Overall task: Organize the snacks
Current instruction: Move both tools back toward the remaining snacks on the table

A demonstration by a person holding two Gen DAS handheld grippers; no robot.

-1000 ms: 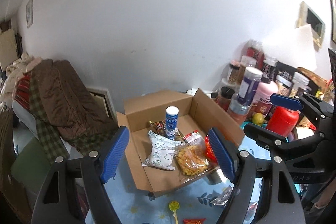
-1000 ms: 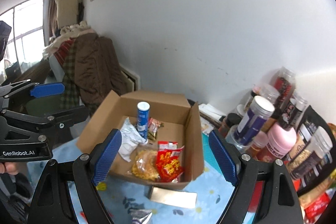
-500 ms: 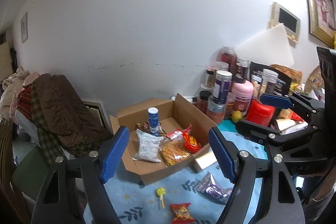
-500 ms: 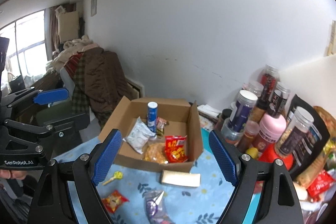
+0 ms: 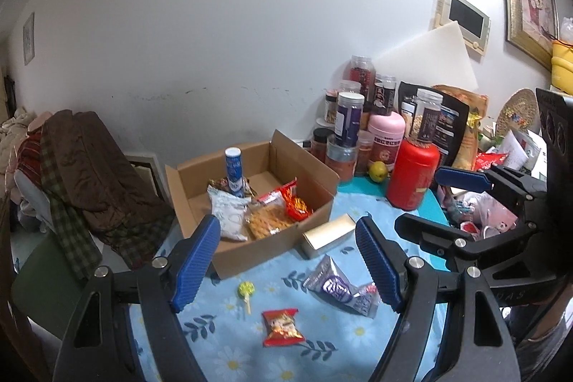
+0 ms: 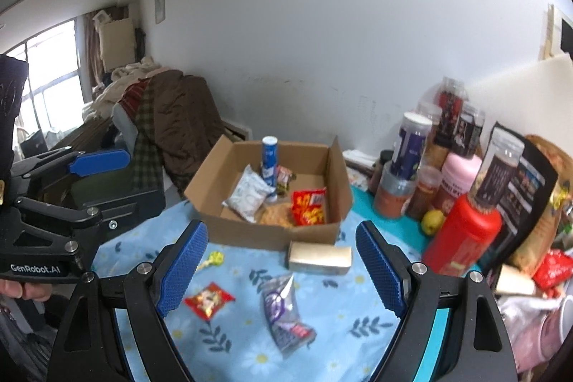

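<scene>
Floral tablecloth (image 5: 229, 342) beneath both wide-open, empty grippers (image 5: 288, 264) (image 6: 283, 269)

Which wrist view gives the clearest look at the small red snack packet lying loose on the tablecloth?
The left wrist view. The red snack packet lies sharp, unobstructed and face up between the open left claw fingers. In the right wrist view the same packet is motion-blurred and sits right beside one fingertip of the open right claw.
</scene>
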